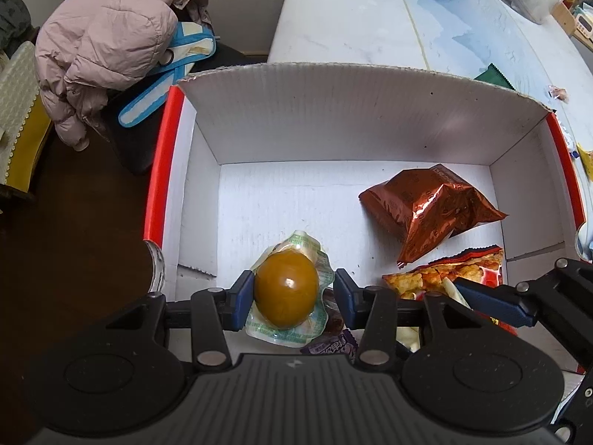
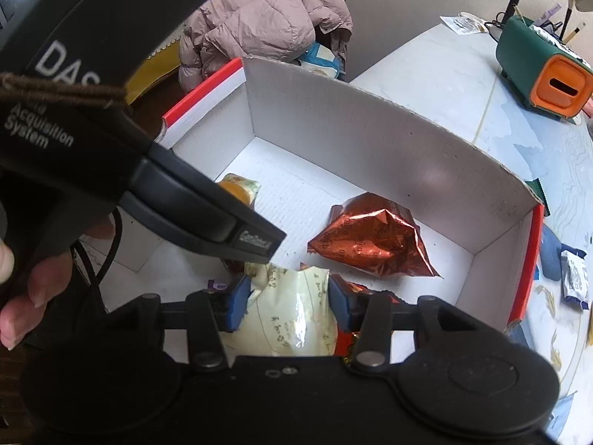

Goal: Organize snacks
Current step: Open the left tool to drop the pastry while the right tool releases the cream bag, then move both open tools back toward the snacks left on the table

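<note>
1. Both hand-held grippers are matte black plastic with blue pads, and both hang over the white corrugated cardboard box point(image 1: 333, 111). The left gripper point(image 1: 293, 298) has its jaws spread a little wider than the vacuum-packed brown egg point(image 1: 286, 289) lying between them; the left pad touches the egg and the right pad stands just off the crinkled clear wrap. The right gripper point(image 2: 285, 302) is clamped on a cream plastic pouch point(image 2: 292, 319) printed with small characters.
2. That box has red outer side walls and stands on a pale marbled table point(image 1: 352, 11).
3. Inside the box, toward its right wall, lies a crumpled, shiny red foil bag point(image 1: 426, 204).
4. Nearer than the foil bag, at the box's front right, lies an orange chip packet point(image 1: 444, 270); a small purple wrapper point(image 1: 330, 348) sits at the front edge.
5. Beyond the box's left corner, a quilted pink jacket point(image 1: 107, 37) is heaped up.
6. Past the box's far wall, a green and orange container point(image 2: 541, 70) stands on the table.
</note>
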Motion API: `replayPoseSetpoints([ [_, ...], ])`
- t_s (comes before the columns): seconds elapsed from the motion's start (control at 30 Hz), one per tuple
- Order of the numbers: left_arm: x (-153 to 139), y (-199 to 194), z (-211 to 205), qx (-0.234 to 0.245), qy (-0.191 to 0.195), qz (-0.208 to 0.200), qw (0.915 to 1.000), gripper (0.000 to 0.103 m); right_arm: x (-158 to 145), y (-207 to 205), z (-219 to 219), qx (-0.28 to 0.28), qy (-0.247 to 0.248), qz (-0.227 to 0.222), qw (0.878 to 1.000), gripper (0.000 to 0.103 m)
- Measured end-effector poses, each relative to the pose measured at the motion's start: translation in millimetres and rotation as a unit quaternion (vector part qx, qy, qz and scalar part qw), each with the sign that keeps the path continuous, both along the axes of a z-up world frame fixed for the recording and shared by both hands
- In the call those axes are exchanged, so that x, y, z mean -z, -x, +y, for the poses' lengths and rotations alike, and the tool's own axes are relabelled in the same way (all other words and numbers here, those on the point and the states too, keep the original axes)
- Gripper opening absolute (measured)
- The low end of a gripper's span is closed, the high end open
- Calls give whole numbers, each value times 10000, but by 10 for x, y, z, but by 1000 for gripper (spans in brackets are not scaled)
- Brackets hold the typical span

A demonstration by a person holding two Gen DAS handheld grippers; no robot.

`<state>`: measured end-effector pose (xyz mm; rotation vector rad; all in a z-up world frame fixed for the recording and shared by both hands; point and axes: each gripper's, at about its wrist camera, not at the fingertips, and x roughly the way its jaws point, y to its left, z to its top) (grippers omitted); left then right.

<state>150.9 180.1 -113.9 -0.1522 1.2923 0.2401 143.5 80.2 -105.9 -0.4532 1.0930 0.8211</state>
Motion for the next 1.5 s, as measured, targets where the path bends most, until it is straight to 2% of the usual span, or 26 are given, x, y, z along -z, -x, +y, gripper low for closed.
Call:
replayPoseSetpoints([
  [0.13,-31,24,-6,-10,38,-50,10000,47,-9,7,-40,8,-47,38,10000,48],
  [0.2,-67,48,-21,-21,-18,-131,9999,56,-19,19,-56,-6,-47,16,10000,51],
  [0.3,-118,94,-35,-14,71,-225,9997,56,-47,44,-92,15,-109,-8,9999,58],
  [0.47,-224,174,-67,-17,103,-349,9993,56,-145,84,-187,72,-231,-49,9997,61],
  [0.5,-254,194,-77,-3,106,-391,9992,56,-171,93,-215,86,-268,-49,9996,64],
  [0.6,-353,249,-130,53,76,-534,9985,56,-268,130,-321,163,-411,-125,9989,83],
  [0.7,-469,302,-207,139,53,-691,9975,62,-390,164,-450,215,-561,-172,9980,83],
  [0.87,-667,351,-377,298,107,-966,9948,62,-602,187,-687,344,-758,-302,9961,88],
  [0.93,-744,365,-438,378,184,-1119,9928,64,-686,187,-794,439,-833,-379,9948,95],
  [1.0,-808,375,-518,439,248,-1288,9904,70,-741,184,-896,544,-935,-470,9930,101],
  [1.1,-889,360,-631,491,357,-1463,9874,71,-826,147,-1071,716,-1024,-528,9908,101],
  [1.5,-1147,46,-1310,881,562,-1553,9823,71,-946,-80,-1955,1193,-1039,-666,9852,102],
])
